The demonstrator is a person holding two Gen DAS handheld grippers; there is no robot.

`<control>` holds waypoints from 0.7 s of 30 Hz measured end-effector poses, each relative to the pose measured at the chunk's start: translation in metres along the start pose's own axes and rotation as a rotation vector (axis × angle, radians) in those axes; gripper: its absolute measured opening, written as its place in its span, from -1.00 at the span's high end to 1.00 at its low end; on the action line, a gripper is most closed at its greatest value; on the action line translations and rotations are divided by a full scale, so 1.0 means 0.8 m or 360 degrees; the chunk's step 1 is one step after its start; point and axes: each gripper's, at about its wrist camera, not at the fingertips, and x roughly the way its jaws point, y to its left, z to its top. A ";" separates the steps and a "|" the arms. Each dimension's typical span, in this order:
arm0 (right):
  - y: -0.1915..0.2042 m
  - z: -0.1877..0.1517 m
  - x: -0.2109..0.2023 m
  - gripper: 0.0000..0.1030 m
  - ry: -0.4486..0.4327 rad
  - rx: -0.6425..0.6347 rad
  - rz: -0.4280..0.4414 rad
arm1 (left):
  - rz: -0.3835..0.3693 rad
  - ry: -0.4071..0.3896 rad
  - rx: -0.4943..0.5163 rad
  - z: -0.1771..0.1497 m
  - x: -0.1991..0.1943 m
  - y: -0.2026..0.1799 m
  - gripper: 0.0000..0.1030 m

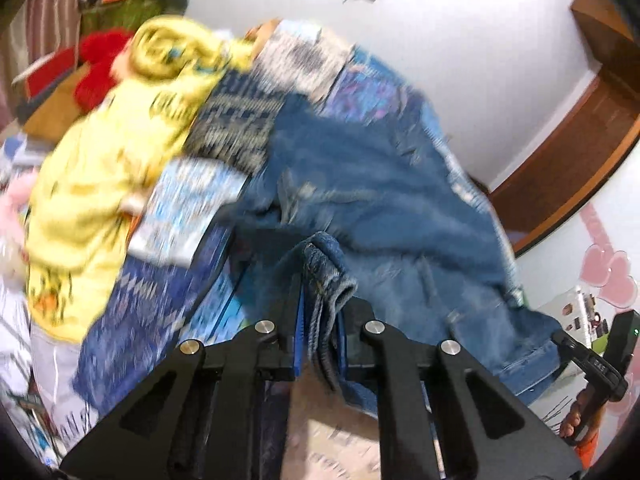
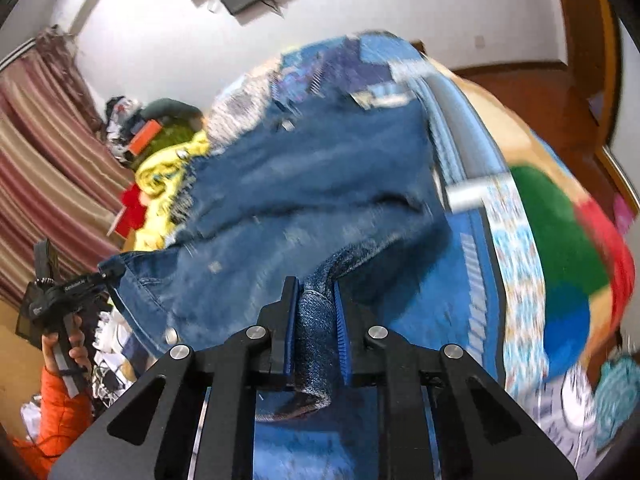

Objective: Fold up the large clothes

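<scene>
Both grippers clenched on the denim jacket, one edge each. Left gripper has a bunched hem fold between its jaws; right gripper pinches a rolled cuff or edge. Jacket drapes ahead of both jaws over the bed, likely held at two points to spread it flat for folding. Yellow garment beyond the left jaws.

A yellow garment lies beside a red plush near striped curtains
</scene>
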 end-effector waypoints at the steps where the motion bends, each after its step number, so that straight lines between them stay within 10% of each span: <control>1: 0.004 0.010 0.002 0.71 -0.0017 -0.0022 0.0010 | -0.0016 -0.0023 0.0011 0.010 -0.002 -0.005 0.78; 14: 0.012 0.210 0.056 0.72 -0.0405 -0.0198 -0.0098 | -0.0041 -0.0168 -0.0094 0.212 0.093 -0.030 0.78; 21: -0.029 0.280 0.179 0.74 -0.0199 -0.0209 -0.0307 | 0.0186 0.0065 -0.0113 0.260 0.243 -0.011 0.78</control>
